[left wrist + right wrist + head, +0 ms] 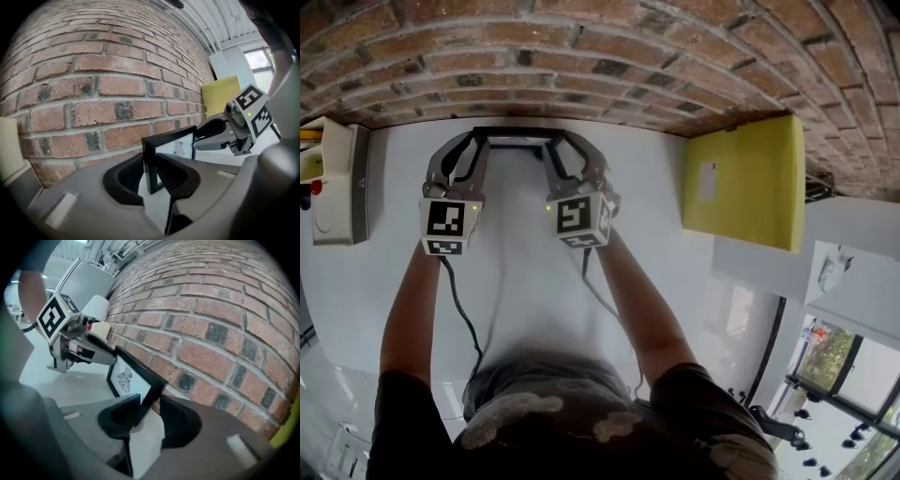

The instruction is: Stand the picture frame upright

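We hold one frame [176,147] with two grippers: left fingers [180,176] pinch its left edge, right fingers [119,416] its right. Its long axis runs from hand to hand along the wall [581,56], nearly upright, low over the table [525,244] — whether it touches, we cannot tell. Neither hand is nearer.

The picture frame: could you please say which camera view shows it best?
The right gripper view: there the picture frame shows its front and drawing plainly. Left gripper view: front partly hidden. Head view: only its top edge.
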The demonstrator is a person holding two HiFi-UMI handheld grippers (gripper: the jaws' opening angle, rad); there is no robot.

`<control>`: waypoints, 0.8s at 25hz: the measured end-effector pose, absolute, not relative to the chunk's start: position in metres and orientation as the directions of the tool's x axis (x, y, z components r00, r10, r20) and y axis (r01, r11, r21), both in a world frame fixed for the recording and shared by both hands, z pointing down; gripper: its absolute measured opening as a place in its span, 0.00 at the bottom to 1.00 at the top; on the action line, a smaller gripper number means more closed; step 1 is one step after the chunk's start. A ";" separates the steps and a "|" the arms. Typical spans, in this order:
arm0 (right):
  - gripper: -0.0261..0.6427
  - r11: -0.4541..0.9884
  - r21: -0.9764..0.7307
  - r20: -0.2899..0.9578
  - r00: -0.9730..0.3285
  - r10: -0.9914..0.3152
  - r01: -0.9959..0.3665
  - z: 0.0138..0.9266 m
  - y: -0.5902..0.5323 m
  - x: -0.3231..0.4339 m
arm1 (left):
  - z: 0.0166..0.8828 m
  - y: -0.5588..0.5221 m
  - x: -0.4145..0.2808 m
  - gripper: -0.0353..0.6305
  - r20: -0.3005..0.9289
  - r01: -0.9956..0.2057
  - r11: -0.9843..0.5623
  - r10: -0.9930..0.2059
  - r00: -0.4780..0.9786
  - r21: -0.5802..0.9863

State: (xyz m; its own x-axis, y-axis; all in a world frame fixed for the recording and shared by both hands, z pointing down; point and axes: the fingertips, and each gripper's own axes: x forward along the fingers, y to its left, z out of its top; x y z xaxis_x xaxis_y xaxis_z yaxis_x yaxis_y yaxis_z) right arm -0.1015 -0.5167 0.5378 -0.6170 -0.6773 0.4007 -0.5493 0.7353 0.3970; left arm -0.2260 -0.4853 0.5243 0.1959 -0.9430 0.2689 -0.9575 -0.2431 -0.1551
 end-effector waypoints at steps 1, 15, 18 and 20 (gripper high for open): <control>0.24 0.735 0.405 0.399 -0.617 -0.678 -0.545 0.538 -0.516 -0.102 | 0.525 -0.485 -0.226 0.19 0.268 -0.957 -0.244 -0.943 0.196 -0.155; 0.25 0.748 0.422 0.394 -0.639 -0.660 -0.513 0.538 -0.511 -0.101 | 0.533 -0.481 -0.223 0.23 0.295 -0.945 -0.280 -0.929 0.223 -0.169; 0.29 0.759 0.408 0.397 -0.651 -0.647 -0.507 0.537 -0.510 -0.102 | 0.534 -0.480 -0.219 0.29 0.300 -0.943 -0.296 -0.923 0.241 -0.153; 0.30 0.763 0.397 0.403 -0.650 -0.644 -0.510 0.538 -0.510 -0.102 | 0.535 -0.480 -0.218 0.32 0.300 -0.944 -0.297 -0.922 0.245 -0.142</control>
